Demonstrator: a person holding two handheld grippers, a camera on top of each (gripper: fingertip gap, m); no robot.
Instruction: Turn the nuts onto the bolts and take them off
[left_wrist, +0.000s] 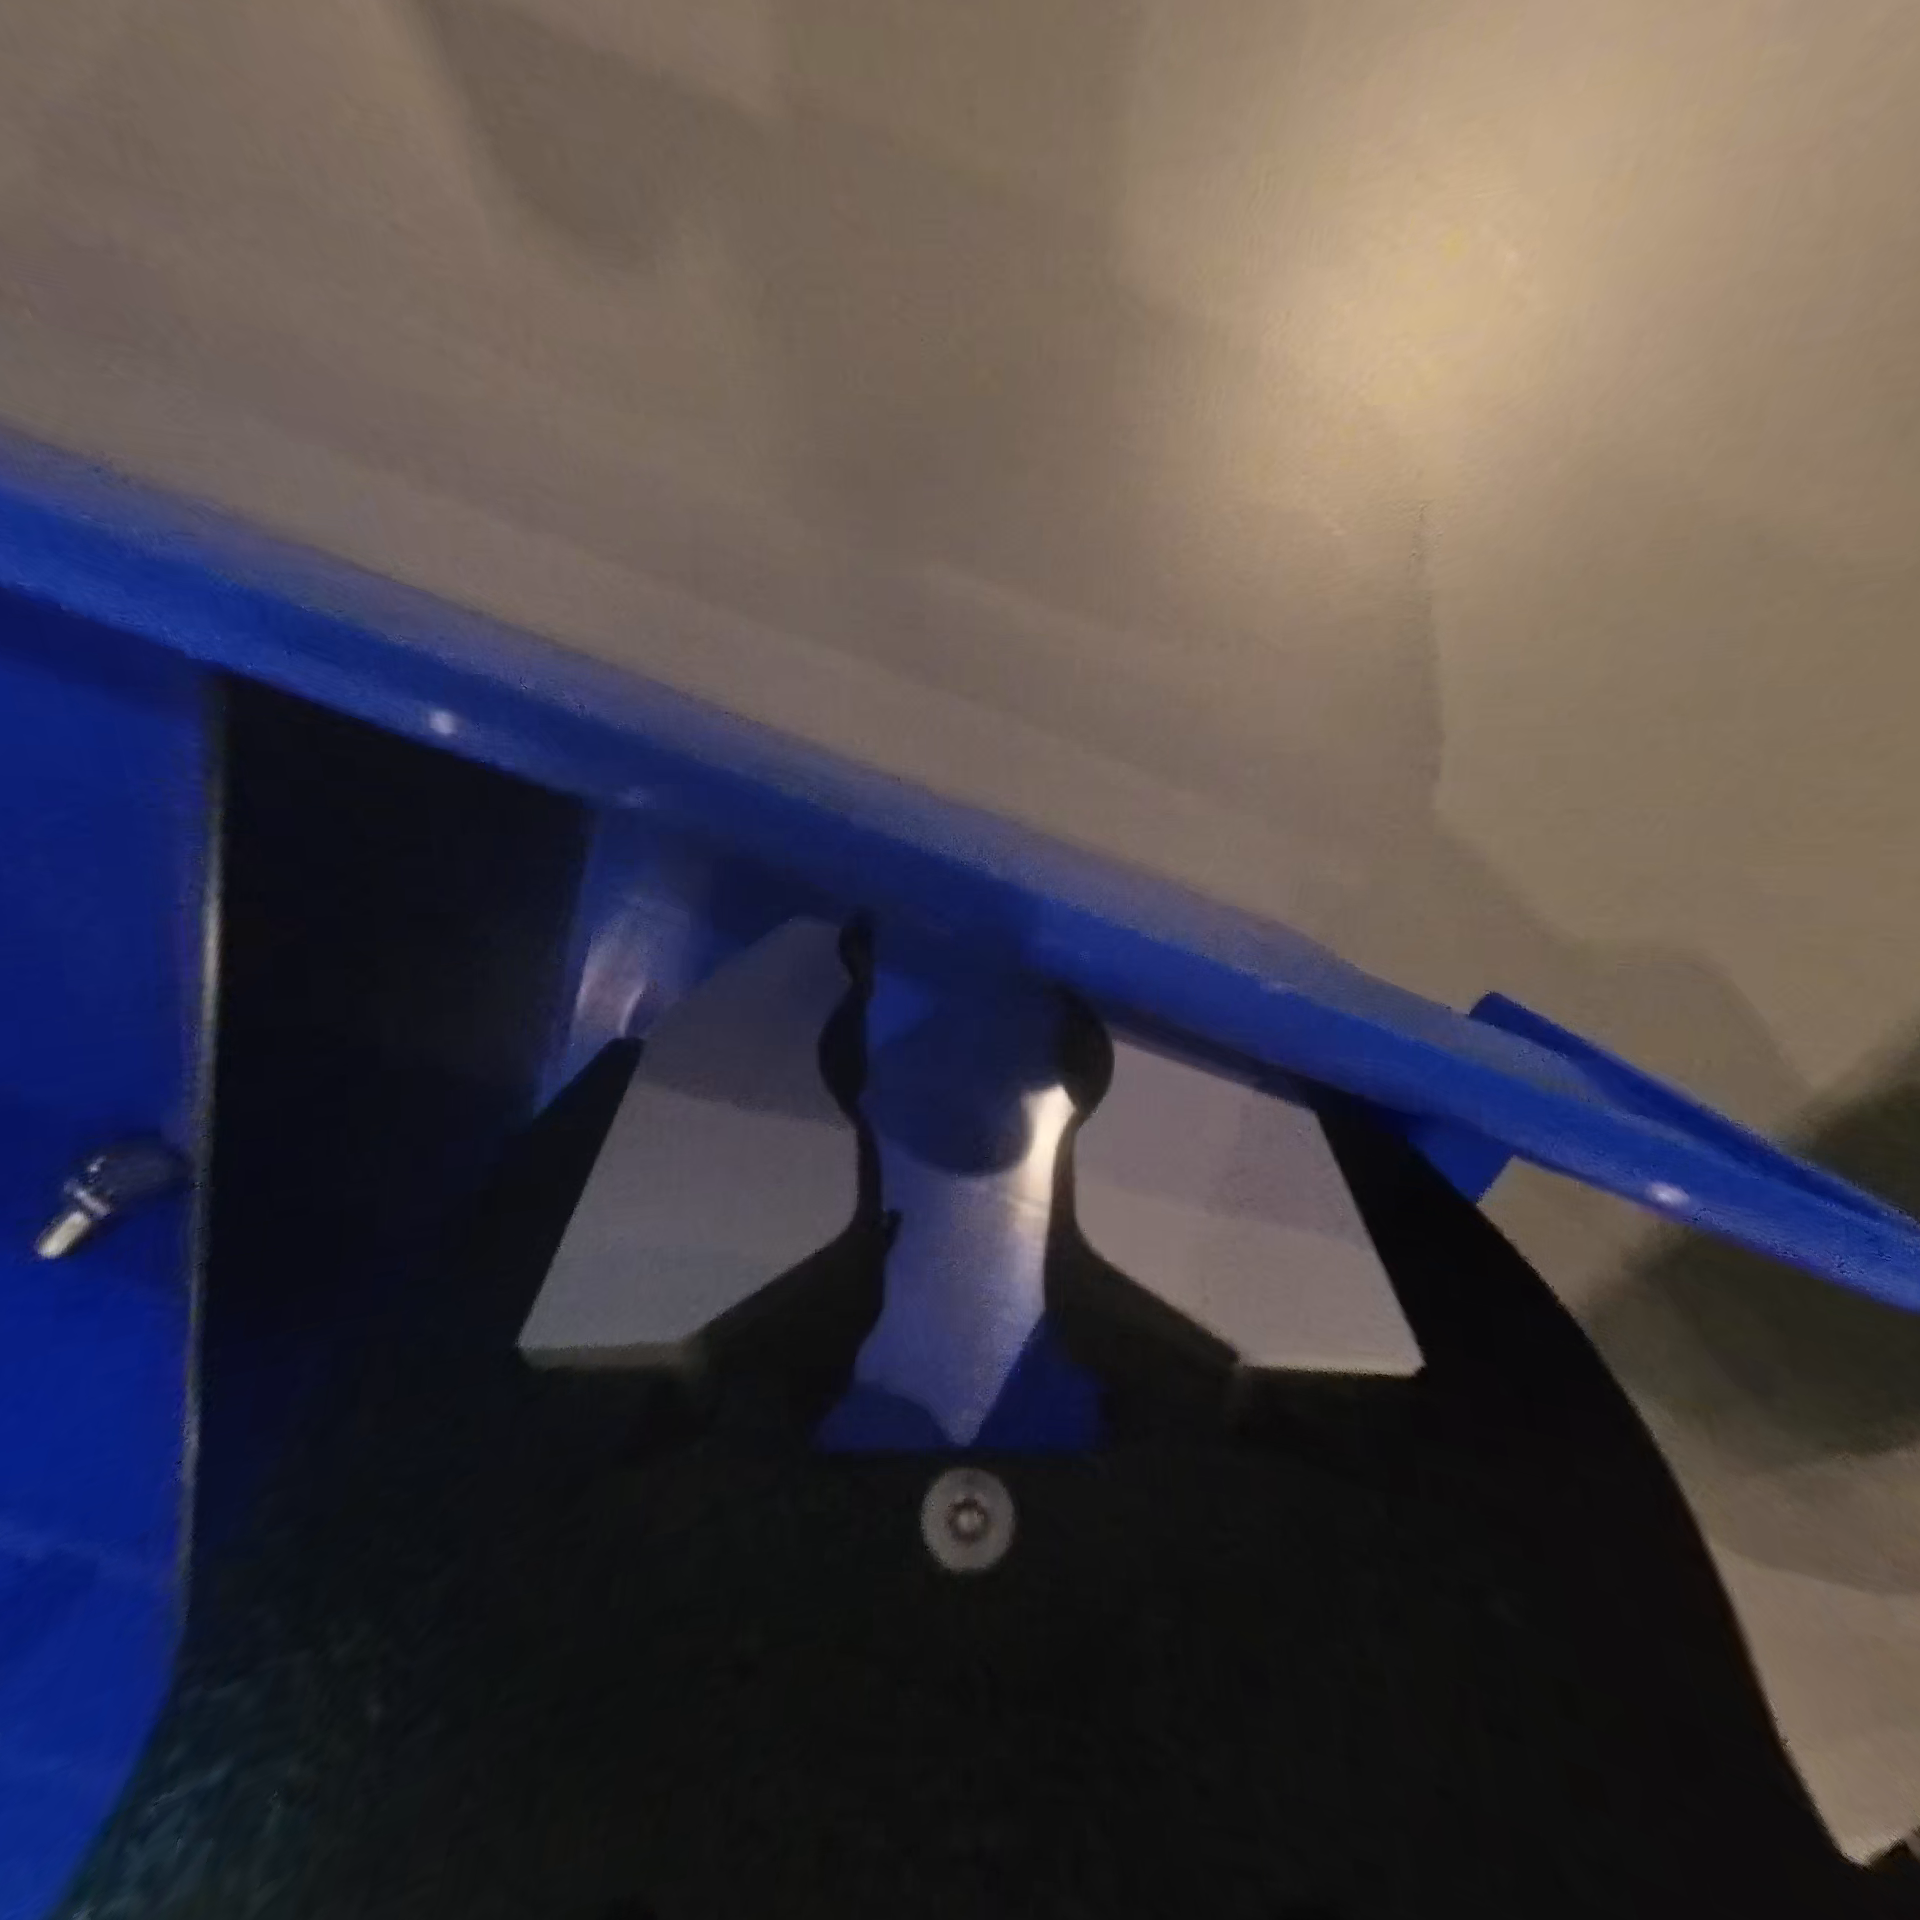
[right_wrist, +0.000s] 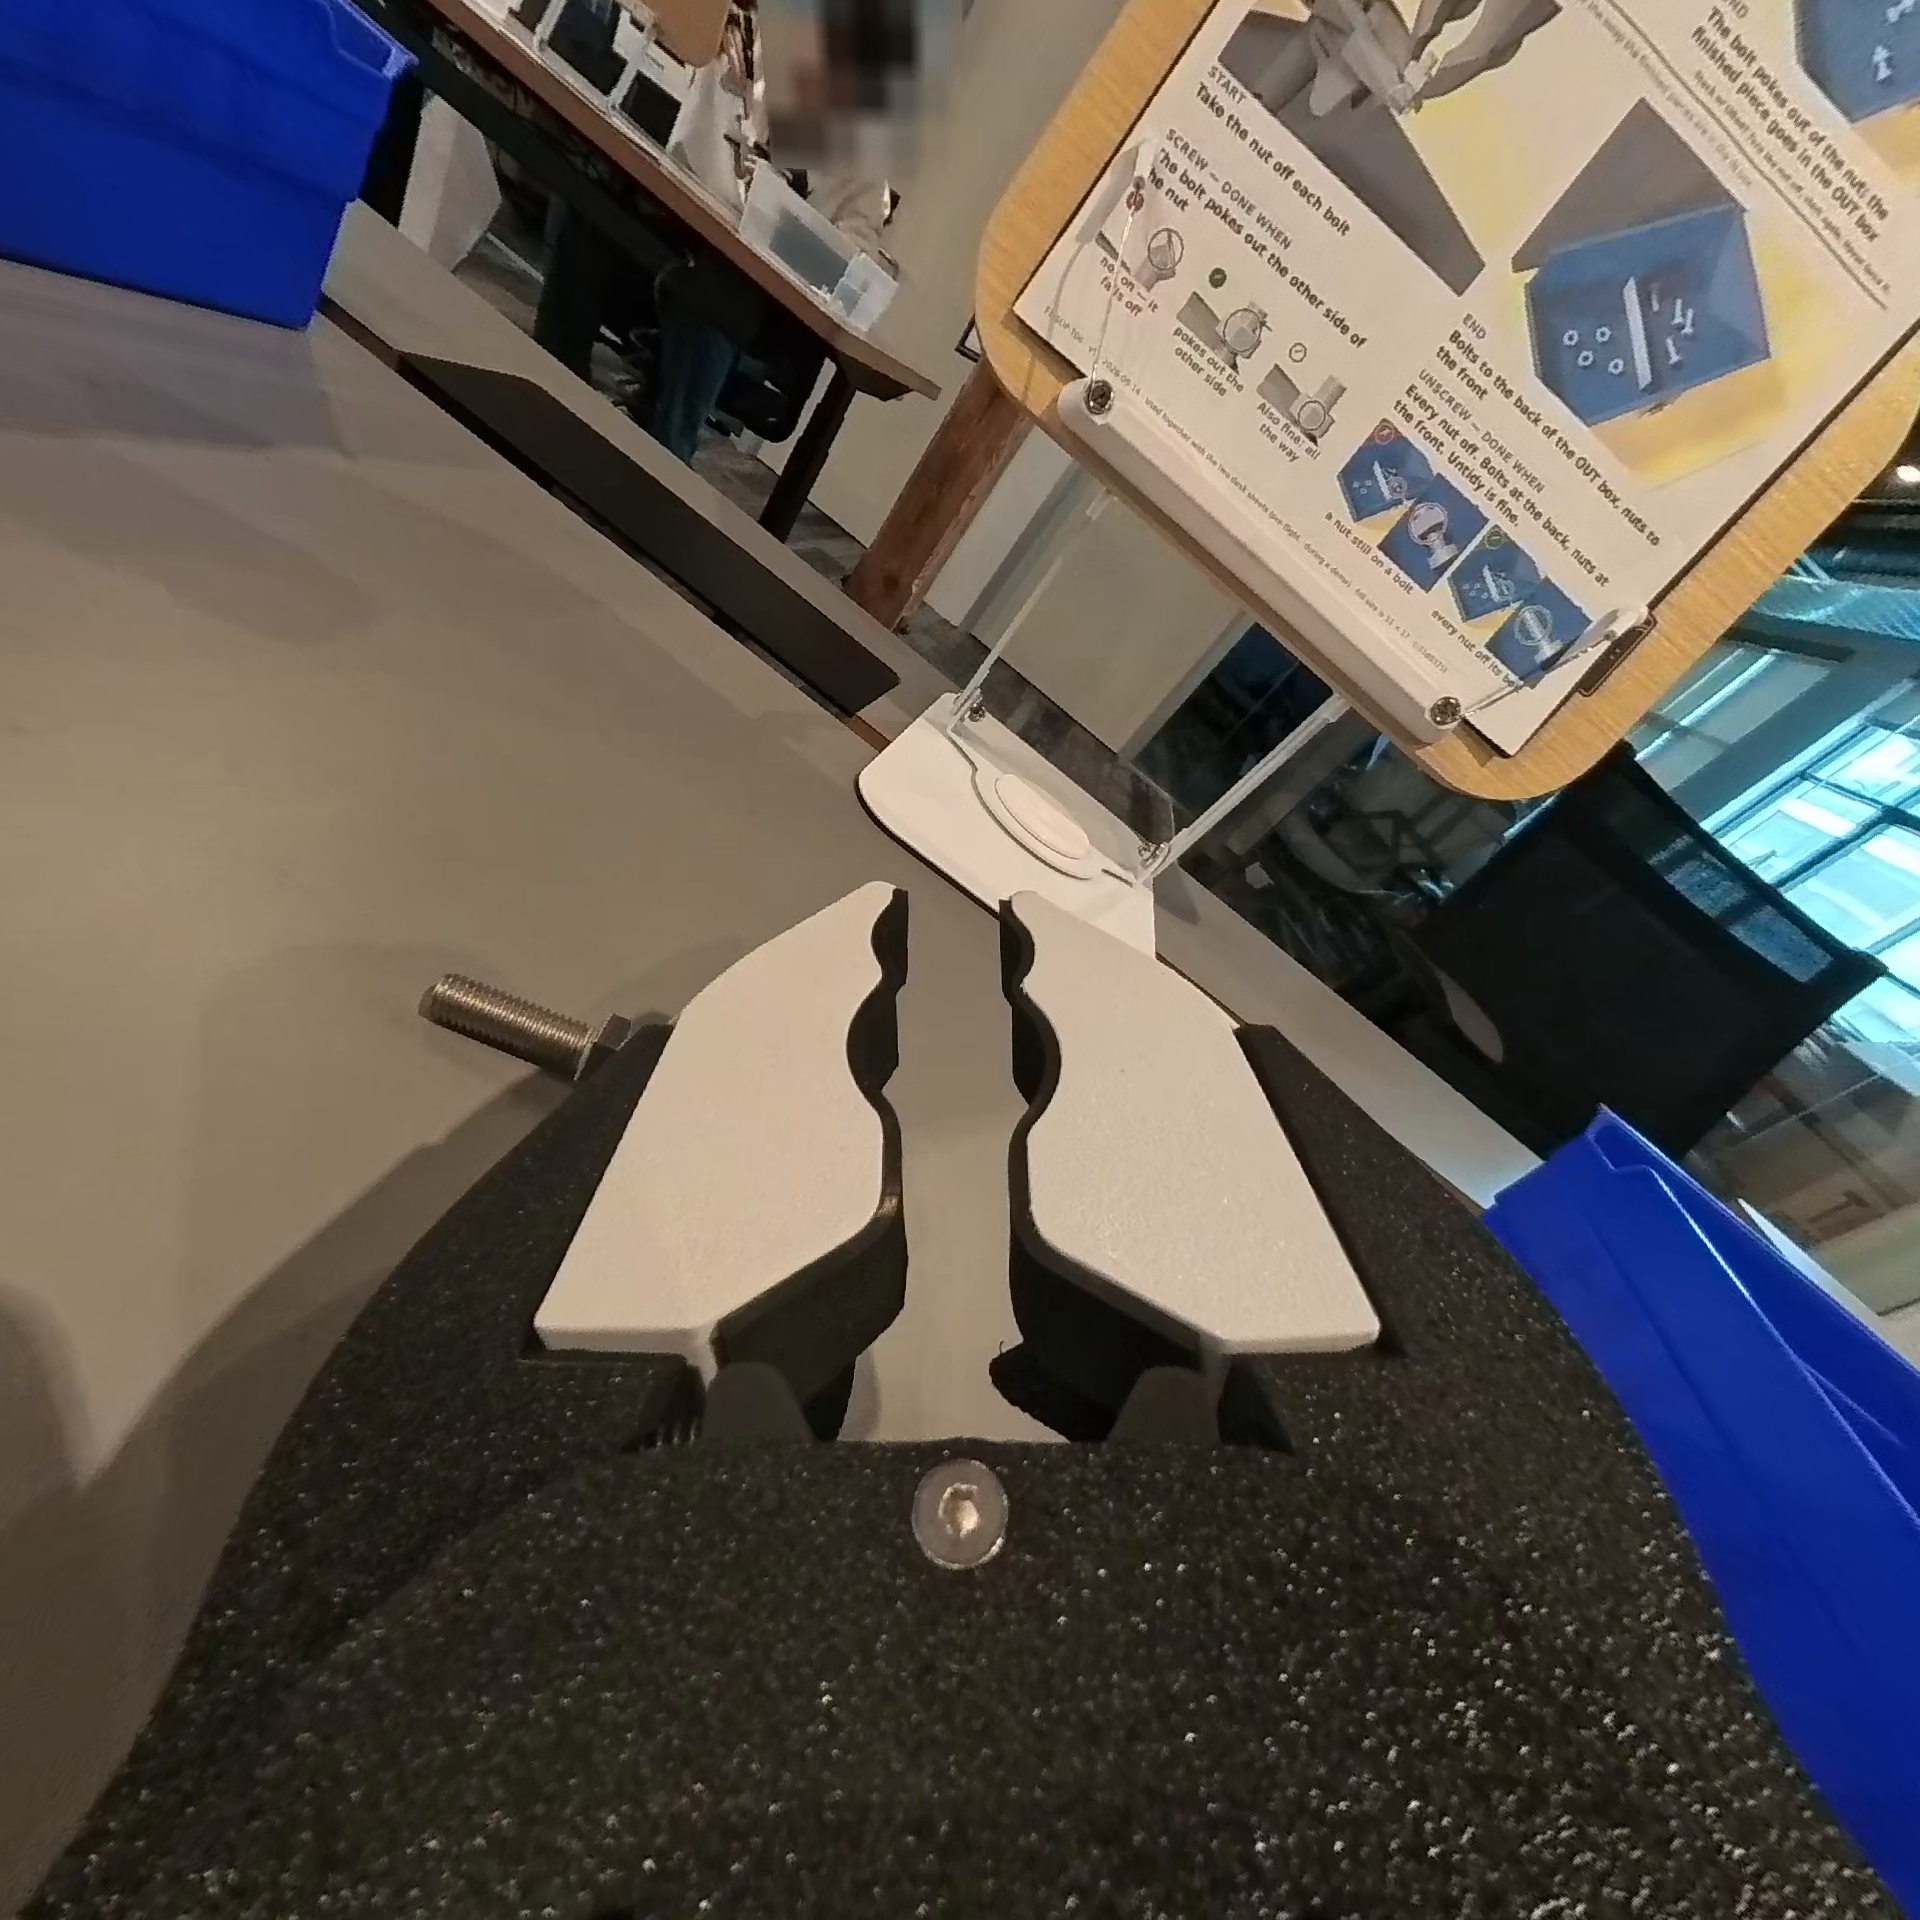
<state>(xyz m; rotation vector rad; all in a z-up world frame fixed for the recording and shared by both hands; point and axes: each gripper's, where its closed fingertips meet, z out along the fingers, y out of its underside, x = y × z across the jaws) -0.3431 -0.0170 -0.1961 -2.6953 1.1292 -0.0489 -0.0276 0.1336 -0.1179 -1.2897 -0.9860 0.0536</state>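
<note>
Blue plastic fills your left wrist view: your left gripper (left_wrist: 961, 1049) sits down inside a blue plastic bin (left_wrist: 935, 873), its pale fingers (left_wrist: 707, 1143) close together with only a narrow gap between them. Whether they pinch anything I cannot tell; the picture is dim and blurred. A small steel bolt (left_wrist: 99, 1195) lies at the far left on the bin floor, well apart from the fingertips. The bin's rim crosses just beyond the fingertips, so a forward push would likely hit the wall, and lifting at a slant could catch that lip. Open room lies upward and back toward you.

In your right wrist view, your right gripper (right_wrist: 951, 935) hovers low over the grey tabletop (right_wrist: 312, 675), its white fingers (right_wrist: 748, 1143) parted by a slim gap and holding nothing. A threaded steel bolt with a hex head (right_wrist: 520, 1023) lies on the table just left of the gripper body, outside the jaws; no nut is visible. Closing now would grab air, and swinging left carelessly could roll the bolt away. A white stand base (right_wrist: 935, 790) carrying an instruction board (right_wrist: 1455, 364) stands just beyond the fingertips, and a second blue bin edge (right_wrist: 1714, 1403) crowds the near right. Your free room is to the left, across the bare table.
</note>
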